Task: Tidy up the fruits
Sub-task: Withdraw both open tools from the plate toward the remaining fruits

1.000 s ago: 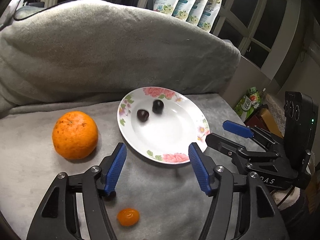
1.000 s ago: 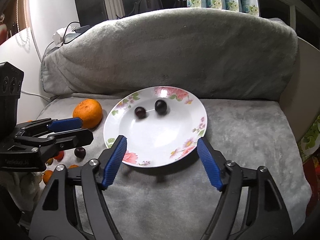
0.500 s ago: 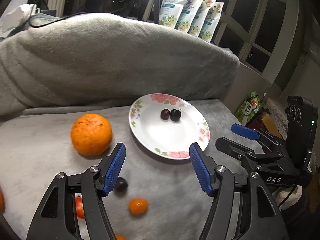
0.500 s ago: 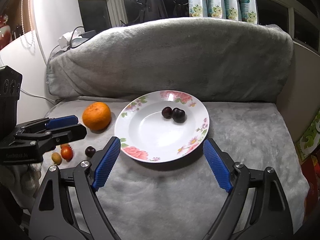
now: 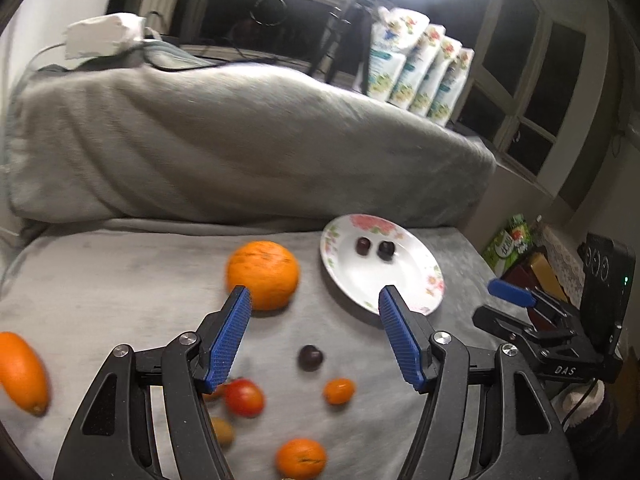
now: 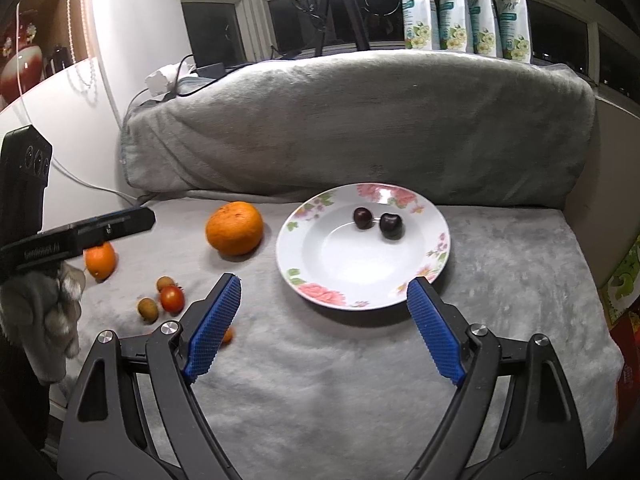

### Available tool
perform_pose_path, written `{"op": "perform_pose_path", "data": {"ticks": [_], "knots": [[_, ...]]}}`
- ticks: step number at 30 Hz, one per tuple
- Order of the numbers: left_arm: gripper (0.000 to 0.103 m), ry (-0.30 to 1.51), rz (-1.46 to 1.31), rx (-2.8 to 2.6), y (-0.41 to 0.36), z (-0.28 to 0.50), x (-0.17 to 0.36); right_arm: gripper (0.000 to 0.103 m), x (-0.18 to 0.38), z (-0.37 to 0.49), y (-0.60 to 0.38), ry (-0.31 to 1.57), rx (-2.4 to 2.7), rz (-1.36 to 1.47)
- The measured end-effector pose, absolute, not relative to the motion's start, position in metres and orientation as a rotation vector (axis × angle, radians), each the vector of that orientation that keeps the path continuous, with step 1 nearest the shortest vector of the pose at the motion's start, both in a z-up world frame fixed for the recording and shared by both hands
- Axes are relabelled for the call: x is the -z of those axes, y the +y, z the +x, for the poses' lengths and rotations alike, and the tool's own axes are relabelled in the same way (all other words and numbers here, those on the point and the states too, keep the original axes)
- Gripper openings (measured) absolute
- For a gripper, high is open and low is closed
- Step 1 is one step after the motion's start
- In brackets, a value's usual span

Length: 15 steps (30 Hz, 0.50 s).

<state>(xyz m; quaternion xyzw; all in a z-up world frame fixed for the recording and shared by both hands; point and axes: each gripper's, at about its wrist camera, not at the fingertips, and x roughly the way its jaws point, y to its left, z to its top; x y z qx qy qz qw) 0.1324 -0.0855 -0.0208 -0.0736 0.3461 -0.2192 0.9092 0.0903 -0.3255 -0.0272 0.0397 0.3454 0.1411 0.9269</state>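
Observation:
A white floral plate (image 6: 416, 280) (image 5: 416, 284) on the grey blanket holds two dark cherries (image 6: 376, 220) (image 5: 374, 247). A large orange (image 5: 262, 274) (image 6: 234, 234) lies left of the plate. A third cherry (image 5: 311, 357), a red tomato (image 5: 244, 398) (image 6: 172, 298), small orange fruits (image 5: 339, 391) and brownish ones (image 6: 147, 309) lie loose at the near left. My left gripper (image 5: 314, 342) is open and empty above the loose cherry. My right gripper (image 6: 324, 320) is open and empty, in front of the plate.
A tall blanket-covered backrest (image 6: 360, 128) walls the far side. An elongated orange fruit (image 5: 20, 372) lies at the far left edge. Another orange (image 5: 301, 458) lies at the near edge. Packets (image 6: 460, 4) stand on the sill behind. Boxes (image 5: 532, 264) sit off the right edge.
Both grippers have pulled back and up from the plate; the left one has also swung left, so more loose fruit shows. Both stay open. The second cherry has settled beside the first.

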Motion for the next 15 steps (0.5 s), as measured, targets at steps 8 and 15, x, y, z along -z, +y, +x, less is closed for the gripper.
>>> {"op": "perform_pose_path", "data": {"ticks": [8,15], "knots": [[0.066,0.703,-0.205,0.383,-0.04,0.125,0.024,0.088,0.024,0.084,-0.305,0.714,-0.335,0.061],[0.066,0.725,-0.229,0.33,-0.012,0.116,0.038,0.088,0.025,0.085,-0.287,0.729,-0.38,0.034]]}}
